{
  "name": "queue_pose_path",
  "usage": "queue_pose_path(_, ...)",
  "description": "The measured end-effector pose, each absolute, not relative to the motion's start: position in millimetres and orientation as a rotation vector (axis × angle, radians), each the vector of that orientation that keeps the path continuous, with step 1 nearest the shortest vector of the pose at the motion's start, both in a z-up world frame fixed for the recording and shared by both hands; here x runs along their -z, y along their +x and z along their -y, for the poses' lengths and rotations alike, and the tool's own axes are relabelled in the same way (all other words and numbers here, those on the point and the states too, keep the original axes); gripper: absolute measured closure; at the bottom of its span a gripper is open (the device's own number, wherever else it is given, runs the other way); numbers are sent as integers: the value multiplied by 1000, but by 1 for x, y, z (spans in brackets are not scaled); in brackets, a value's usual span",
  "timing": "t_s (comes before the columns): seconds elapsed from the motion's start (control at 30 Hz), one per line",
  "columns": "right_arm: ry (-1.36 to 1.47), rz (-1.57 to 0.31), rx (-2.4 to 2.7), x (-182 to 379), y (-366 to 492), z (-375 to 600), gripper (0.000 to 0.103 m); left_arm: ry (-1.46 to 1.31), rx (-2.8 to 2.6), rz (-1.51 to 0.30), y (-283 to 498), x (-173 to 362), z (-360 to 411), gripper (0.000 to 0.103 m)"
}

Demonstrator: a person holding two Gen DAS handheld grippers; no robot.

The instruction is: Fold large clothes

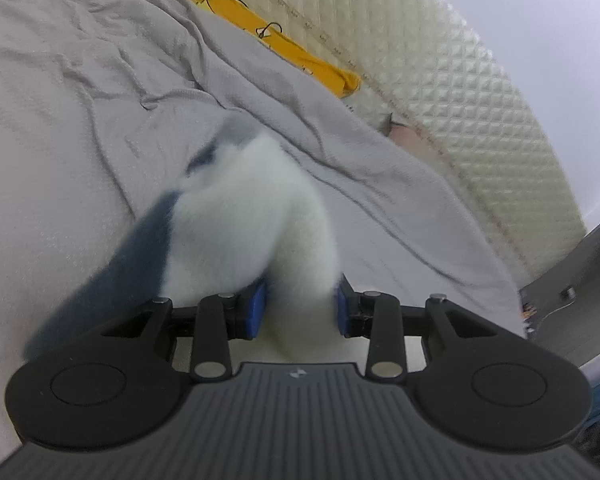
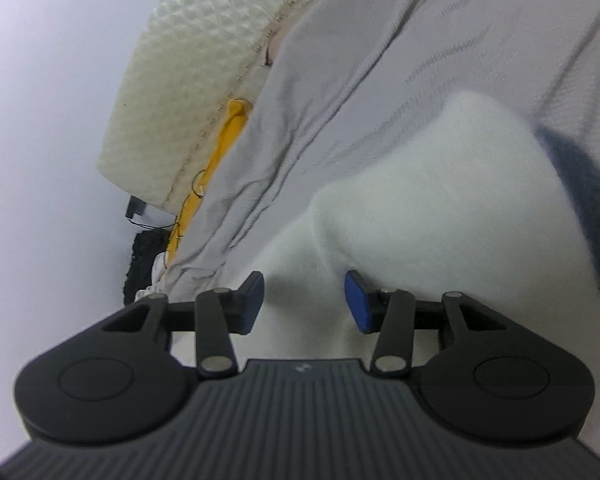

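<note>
A fluffy white garment (image 1: pixel 244 216) with a dark blue-grey band (image 1: pixel 132 264) is bunched up over a grey bed cover (image 1: pixel 80 100). My left gripper (image 1: pixel 300 308) is shut on a thick fold of it, the blue pads pressing in from both sides. In the right wrist view the same white garment (image 2: pixel 440 184) bulges ahead, its dark band (image 2: pixel 588 200) at the right edge. My right gripper (image 2: pixel 306 304) holds another fold that fills the gap between its pads. The rest of the garment is hidden under the grippers.
A cream quilted mattress (image 1: pixel 460 80) (image 2: pixel 204 40) stands on edge along the bed. A yellow cloth (image 1: pixel 260 24) (image 2: pixel 224 136) with thin black cords lies between it and the cover. Dark furniture (image 1: pixel 580 280) stands at right; a black object (image 2: pixel 140 264) sits below the mattress.
</note>
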State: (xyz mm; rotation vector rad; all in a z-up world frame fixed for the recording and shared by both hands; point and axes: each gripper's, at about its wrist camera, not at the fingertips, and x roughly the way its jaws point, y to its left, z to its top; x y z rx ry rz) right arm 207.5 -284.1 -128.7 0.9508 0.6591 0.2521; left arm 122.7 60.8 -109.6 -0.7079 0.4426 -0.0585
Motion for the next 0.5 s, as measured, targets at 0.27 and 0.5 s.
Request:
queue_pose_path(0.27, 879, -676, -278, 148, 237, 283, 69, -757, 60, -494, 176, 151, -76, 63)
queue_pose_path(0.5, 830, -667, -297, 146, 235, 283, 68, -734, 76, -489, 177, 149, -75, 62)
